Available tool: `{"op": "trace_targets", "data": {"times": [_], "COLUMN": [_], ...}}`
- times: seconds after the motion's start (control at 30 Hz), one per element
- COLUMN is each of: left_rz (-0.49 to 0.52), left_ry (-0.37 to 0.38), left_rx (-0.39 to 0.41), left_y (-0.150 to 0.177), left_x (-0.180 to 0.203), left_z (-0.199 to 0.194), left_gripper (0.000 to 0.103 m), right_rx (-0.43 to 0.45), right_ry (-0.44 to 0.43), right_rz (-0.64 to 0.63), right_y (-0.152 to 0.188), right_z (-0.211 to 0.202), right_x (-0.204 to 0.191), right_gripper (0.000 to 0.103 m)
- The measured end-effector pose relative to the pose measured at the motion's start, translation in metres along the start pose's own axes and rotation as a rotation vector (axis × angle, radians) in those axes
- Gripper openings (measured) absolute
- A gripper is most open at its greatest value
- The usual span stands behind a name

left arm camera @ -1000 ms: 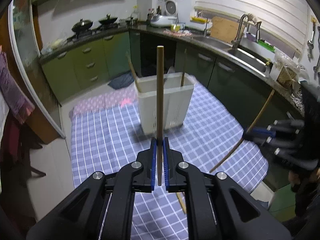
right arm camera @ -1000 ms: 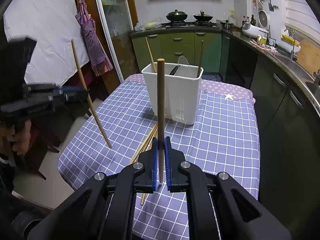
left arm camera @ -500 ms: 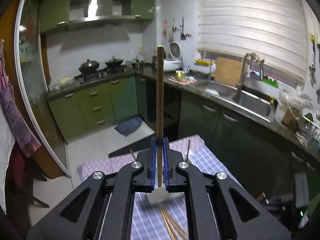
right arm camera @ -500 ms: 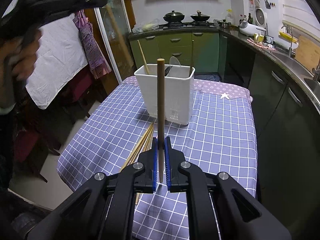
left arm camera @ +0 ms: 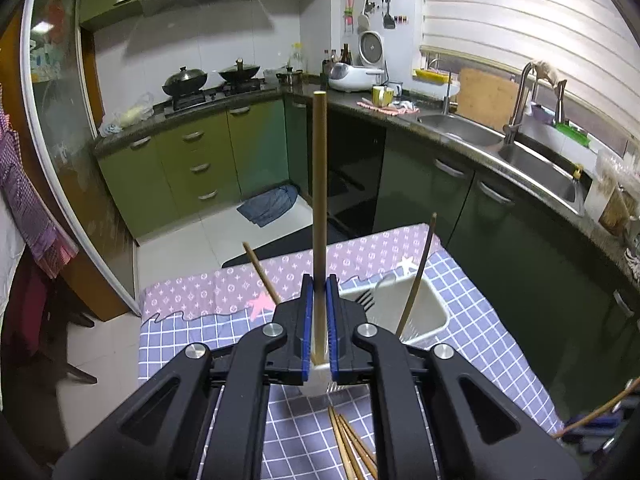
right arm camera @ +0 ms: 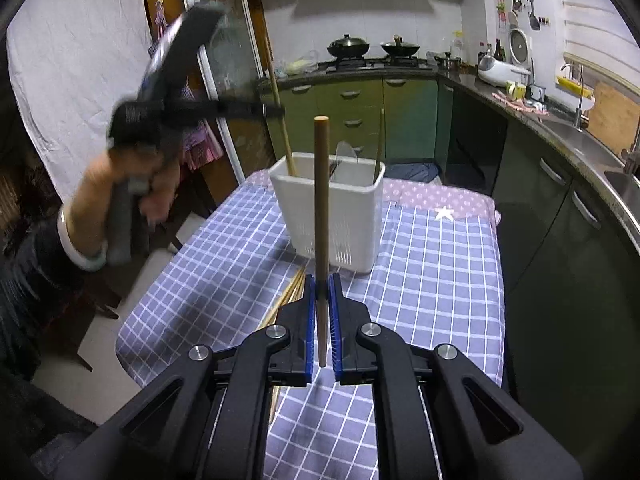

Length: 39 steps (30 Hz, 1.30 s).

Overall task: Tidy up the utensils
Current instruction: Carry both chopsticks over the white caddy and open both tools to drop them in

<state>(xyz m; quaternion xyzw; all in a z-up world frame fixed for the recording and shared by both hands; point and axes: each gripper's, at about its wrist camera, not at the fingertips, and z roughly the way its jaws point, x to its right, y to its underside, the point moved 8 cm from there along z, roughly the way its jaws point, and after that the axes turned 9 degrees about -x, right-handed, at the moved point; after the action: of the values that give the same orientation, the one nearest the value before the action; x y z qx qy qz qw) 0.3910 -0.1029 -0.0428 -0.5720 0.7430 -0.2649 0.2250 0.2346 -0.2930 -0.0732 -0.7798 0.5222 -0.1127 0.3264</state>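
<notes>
My left gripper (left arm camera: 319, 322) is clamping one chopstick (left arm camera: 319, 200) upright above the white utensil holder (left arm camera: 416, 312); my right gripper (right arm camera: 321, 320) is pinching another chopstick (right arm camera: 321, 216) upright before it. Loose chopsticks (right arm camera: 286, 298) are lying on the checked table (right arm camera: 432, 272) beside the holder.

The left gripper (right arm camera: 276, 110) has lowered its chopstick (right arm camera: 280, 116) into the holder (right arm camera: 326, 216)

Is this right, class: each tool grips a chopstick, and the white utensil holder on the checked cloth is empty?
Not empty. The right wrist view shows the white utensil holder already holding chopsticks. Left tool and right tool each grip one chopstick.
</notes>
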Motion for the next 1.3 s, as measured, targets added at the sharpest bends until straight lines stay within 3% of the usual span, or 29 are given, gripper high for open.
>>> {"op": "trace_targets", "data": {"times": [0.07,0.17,0.47,0.67,0.87,1.0,1.1,1.3], "left_rz": [0.004,-0.009,-0.051,-0.052,-0.068,-0.082,-0.083,-0.056], "left_ry": [-0.004,0.005,0.032,0.064,0.086,0.076,0.081,0.108], "left_rx": [-0.002,0.005,0.036,-0.025,-0.106,-0.13,-0.143,-0.196], "left_y": [0.003,0.005,0.022,0.066,0.105,0.112,0.114,0.125], "left_x": [0.001,-0.004,-0.024,-0.028,-0.038,-0.045,-0.044,-0.025], "left_z": [0.0,-0.008,-0.046,-0.056,-0.053,-0.05,-0.047,-0.034], "left_gripper": [0.009,0.025,0.026,0.03,0.03,0.03,0.032,0.033], "right_rx": [0.025,0.076,0.252,0.251,0.104,0.058,0.086,0.147], "right_ry": [0.003,0.009,0.016,0.061,0.095,0.098,0.091,0.047], "right_rz": [-0.005,-0.009,0.042,0.096,0.119,0.116,0.107,0.073], "right_y": [-0.013,-0.039,-0.133,-0.179,-0.172,-0.164,-0.157,-0.136], "right_z": [-0.007,-0.022,-0.06,-0.025,0.052,0.079,0.071,0.026], "right_x": [-0.001,-0.004,0.0,0.018,0.032,0.033,0.03,0.013], "right_gripper": [0.007,0.007,0.007,0.007,0.008,0.008,0.018,0.021]}}
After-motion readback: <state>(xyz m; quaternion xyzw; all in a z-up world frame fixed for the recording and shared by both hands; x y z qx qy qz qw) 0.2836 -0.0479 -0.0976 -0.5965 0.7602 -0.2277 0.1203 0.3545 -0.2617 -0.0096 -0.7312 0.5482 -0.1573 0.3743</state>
